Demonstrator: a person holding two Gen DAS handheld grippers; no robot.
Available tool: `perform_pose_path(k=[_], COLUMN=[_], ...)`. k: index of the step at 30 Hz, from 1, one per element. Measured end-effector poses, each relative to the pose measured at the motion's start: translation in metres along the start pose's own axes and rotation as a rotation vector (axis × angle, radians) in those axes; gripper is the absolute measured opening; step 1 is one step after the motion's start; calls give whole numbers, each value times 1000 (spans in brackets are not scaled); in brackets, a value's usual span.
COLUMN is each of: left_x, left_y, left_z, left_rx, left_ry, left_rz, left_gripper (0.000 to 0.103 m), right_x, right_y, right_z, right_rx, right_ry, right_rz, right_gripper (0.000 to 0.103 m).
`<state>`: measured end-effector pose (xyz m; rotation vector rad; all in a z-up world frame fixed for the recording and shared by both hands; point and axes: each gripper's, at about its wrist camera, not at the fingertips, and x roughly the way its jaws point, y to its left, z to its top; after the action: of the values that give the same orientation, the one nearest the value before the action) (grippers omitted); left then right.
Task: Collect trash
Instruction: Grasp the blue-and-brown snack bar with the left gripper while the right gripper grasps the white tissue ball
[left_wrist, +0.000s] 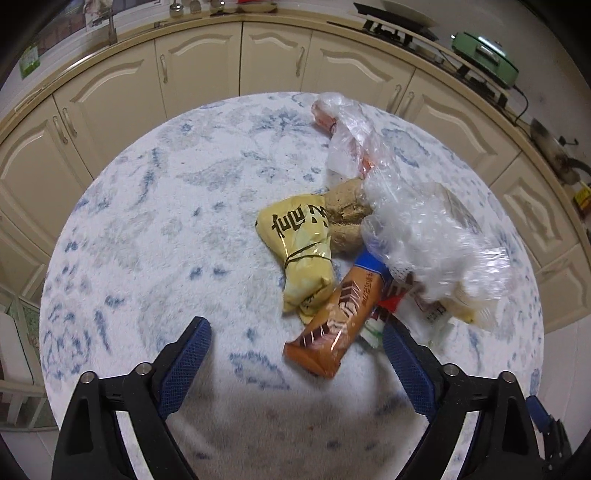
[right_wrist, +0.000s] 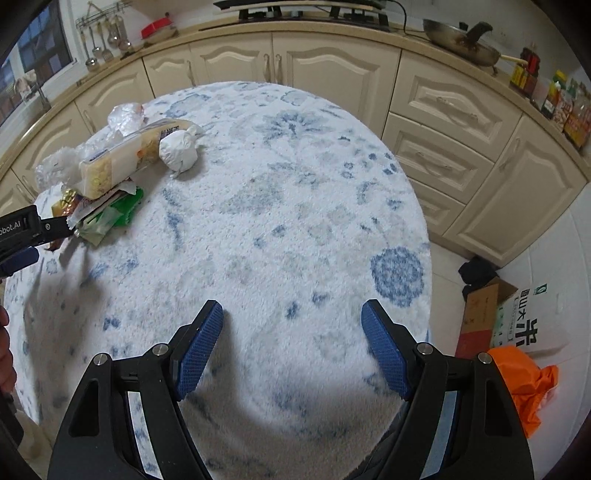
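Left gripper (left_wrist: 295, 332) hangs with jaws spread, empty, low before the trash pile (left_wrist: 369, 240) heaped on the round covered table (left_wrist: 166, 221), evidently lined up on the orange wrapper (left_wrist: 332, 325) nearest it. Right gripper (right_wrist: 291, 321) waits, jaws spread, over bare cloth, well apart from the pile.

Cream cabinets (right_wrist: 332, 62), wok (right_wrist: 461, 40), cardboard box (right_wrist: 484, 314), green appliance (left_wrist: 484, 55).

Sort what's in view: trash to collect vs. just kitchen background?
Trash to collect, piled on the table:
yellow snack bag
orange wrapper
clear plastic bags
white tied bag
green wrapper

Background:
wok
sauce bottles
cardboard box
orange bag, possibly for the trash
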<state>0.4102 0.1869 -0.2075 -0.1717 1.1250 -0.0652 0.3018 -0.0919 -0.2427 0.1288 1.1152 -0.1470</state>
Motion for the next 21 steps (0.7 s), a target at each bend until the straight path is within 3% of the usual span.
perform_pose_path(k=[2, 3, 5, 9, 19, 20, 21], left_x=[6, 6, 5, -6, -43, -48, -52], left_y=[0, 1, 2, -1, 19, 21, 23], left_z=[3, 5, 5, -4, -55, -58, -60], left_rx=[-4, -4, 9, 68, 51, 48, 47], left_ry=[-5, -13, -15, -36, -20, -21, -29], left_rz=[-29, -43, -72, -40, -22, -9, 15], left_gripper=[69, 55, 35, 22, 17, 20, 30], right_x=[4, 6, 11, 18, 23, 24, 25], right_y=[2, 3, 7, 16, 46, 49, 51], right_z=[7, 11, 19, 31, 60, 63, 65], right_rx=[0, -1, -6, -24, -101, -112, -116], right_ry=[0, 0, 0, 6, -10, -12, -12], right_rz=[-1, -1, 0, 7, 38, 36, 35], right_gripper=[79, 79, 79, 79, 79, 79, 79])
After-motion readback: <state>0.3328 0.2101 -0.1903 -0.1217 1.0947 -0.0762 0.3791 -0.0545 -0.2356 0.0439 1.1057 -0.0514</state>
